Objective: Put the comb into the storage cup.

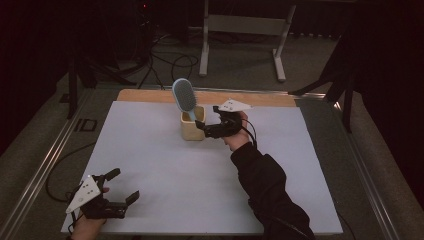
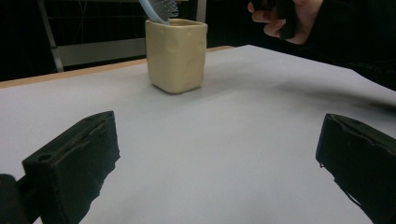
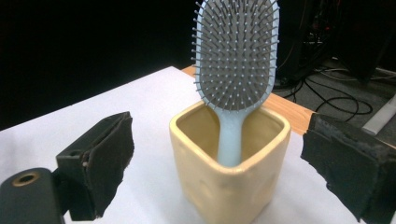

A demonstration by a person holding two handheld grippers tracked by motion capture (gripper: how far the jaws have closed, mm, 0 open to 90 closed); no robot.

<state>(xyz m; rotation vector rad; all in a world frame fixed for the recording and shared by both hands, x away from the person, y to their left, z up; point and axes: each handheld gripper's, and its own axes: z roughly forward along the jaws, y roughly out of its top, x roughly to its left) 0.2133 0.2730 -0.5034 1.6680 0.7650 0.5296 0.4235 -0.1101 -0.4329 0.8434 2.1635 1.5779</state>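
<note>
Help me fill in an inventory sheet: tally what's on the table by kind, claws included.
Hairbrush, light blue, handle down in the cup: 1
Cup, cream yellow, square: 1
Claws, both open: 2 (left claw, right claw)
White table cover: 1
Total: 5

Right gripper (image 1: 204,128): black body, grey triangular top plate, black trailing cable. Left gripper (image 1: 123,186): same build. Black long sleeve (image 1: 265,185) on right arm.
</note>
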